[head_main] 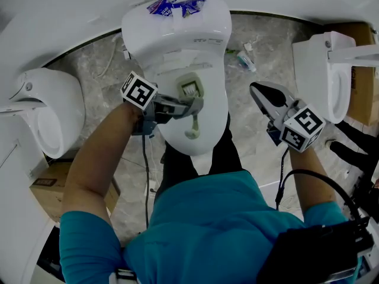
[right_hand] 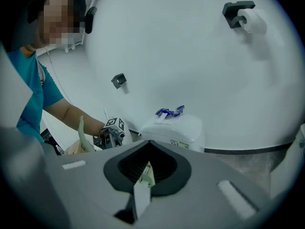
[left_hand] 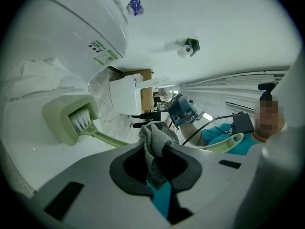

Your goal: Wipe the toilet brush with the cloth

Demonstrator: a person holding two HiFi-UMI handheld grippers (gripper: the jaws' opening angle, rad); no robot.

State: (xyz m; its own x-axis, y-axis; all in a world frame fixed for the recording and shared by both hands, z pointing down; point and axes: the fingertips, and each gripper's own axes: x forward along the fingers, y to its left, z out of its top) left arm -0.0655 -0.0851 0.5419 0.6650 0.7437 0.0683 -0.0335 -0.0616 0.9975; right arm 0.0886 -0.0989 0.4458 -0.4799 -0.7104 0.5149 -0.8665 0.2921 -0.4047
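Cloth [left_hand: 155, 144] pinched in the left gripper [left_hand: 157, 151], brush [left_hand: 71, 119] lying just ahead of its fingers on the toilet lid [head_main: 207, 58].

The brush's long axis runs along the lid, with the bristle head at the far end and ahead-left of the left fingers, and the handle leading back under the cloth; whether they touch I cannot tell. The right gripper [head_main: 257, 91] is well off to the side, its fingers closed with only a pale sliver I cannot identify at the seam, so the left is plainly nearer. The lid's label [left_hand: 102, 52] and the blue wrapper [head_main: 177, 6] beyond carry print too small to read.
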